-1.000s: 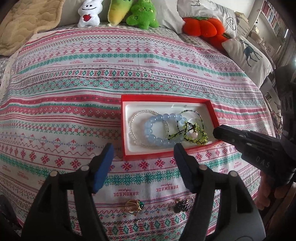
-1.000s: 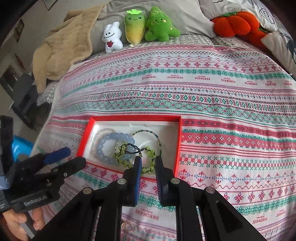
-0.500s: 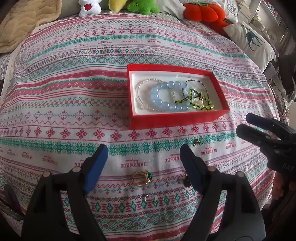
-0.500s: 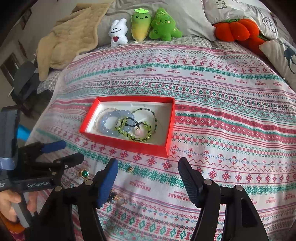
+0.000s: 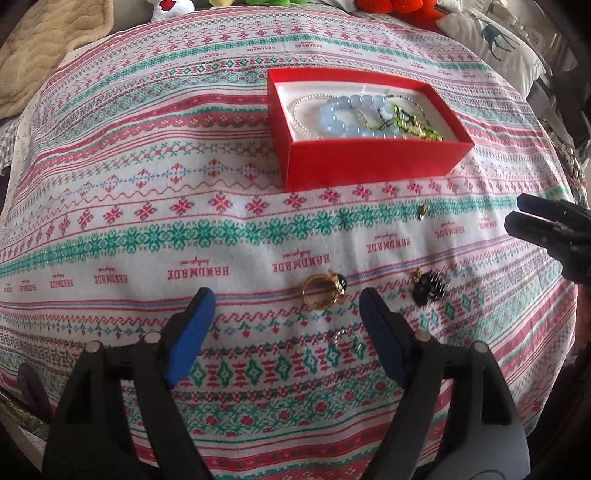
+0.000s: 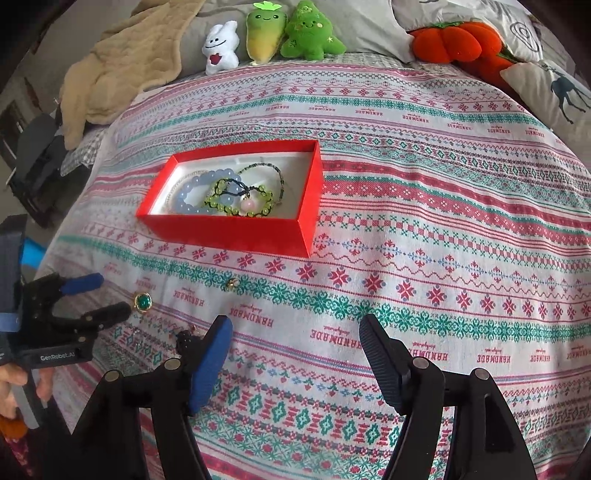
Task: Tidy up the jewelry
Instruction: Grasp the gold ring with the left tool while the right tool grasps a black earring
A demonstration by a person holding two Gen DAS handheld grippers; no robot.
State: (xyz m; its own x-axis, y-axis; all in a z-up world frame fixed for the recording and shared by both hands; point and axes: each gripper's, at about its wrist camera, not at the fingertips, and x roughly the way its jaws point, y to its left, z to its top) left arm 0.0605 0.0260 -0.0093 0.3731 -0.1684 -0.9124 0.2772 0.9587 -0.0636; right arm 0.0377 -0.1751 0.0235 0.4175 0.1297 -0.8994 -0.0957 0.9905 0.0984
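Observation:
A red box [image 5: 369, 162] [image 6: 236, 230] on the patterned bedspread holds a blue bead bracelet [image 5: 341, 114] [image 6: 192, 195], a green-and-black bracelet [image 5: 413, 123] [image 6: 240, 201] and thin bead strands. On the cloth in front of the box lie a gold ring with a green stone [image 5: 325, 290] [image 6: 143, 302], a dark beaded piece [image 5: 428, 288] [image 6: 184, 338], a small gold piece [image 5: 422, 211] [image 6: 232, 283] and small silvery pieces [image 5: 345, 341]. My left gripper [image 5: 284, 332] [image 6: 98, 299] is open, with the ring just ahead of its tips. My right gripper [image 6: 295, 360] [image 5: 524, 216] is open and empty above the cloth.
Plush toys [image 6: 273, 33], an orange pumpkin cushion [image 6: 450, 42] and a deer pillow [image 6: 557, 92] line the far side of the bed. A beige blanket [image 6: 122, 62] lies at the far left. The bed's edge drops off at the left [image 6: 48, 206].
Both grippers have pulled back from the box toward the near edge and dropped lower. The right gripper opened from nearly shut. The loose ring and small pieces now lie closer ahead.

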